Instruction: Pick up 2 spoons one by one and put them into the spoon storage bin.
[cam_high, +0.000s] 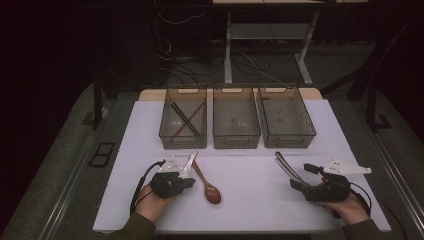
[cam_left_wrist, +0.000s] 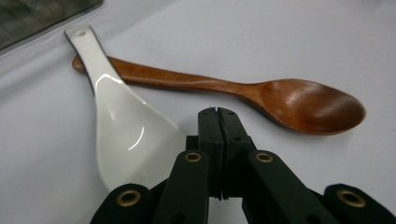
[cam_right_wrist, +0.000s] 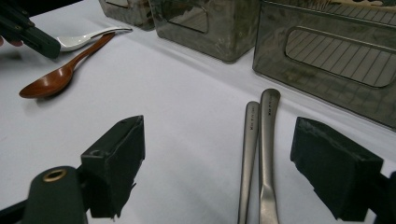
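L gripper (cam_left_wrist: 217, 112) is sitting w/ jaws pressed together, pinching nothing. White ceramic spoon (cam_left_wrist: 121, 126) is lying just left of the tips, long axis running away toward bins, crossing wooden spoon (cam_left_wrist: 261, 95). R gripper (cam_right_wrist: 217, 163) is spread, straddling two metal handles (cam_right_wrist: 259, 154).

1. A white table (cam_high: 140, 130) carries everything.
2. Three smoky, see-through bins (cam_high: 236, 123) stand in a row along its far side.
3. A wooden spoon (cam_high: 208, 186) lies near the front left, crossing a white ceramic spoon (cam_left_wrist: 122, 126).
4. Two metal utensil handles (cam_right_wrist: 259, 154) lie side by side at the front right.
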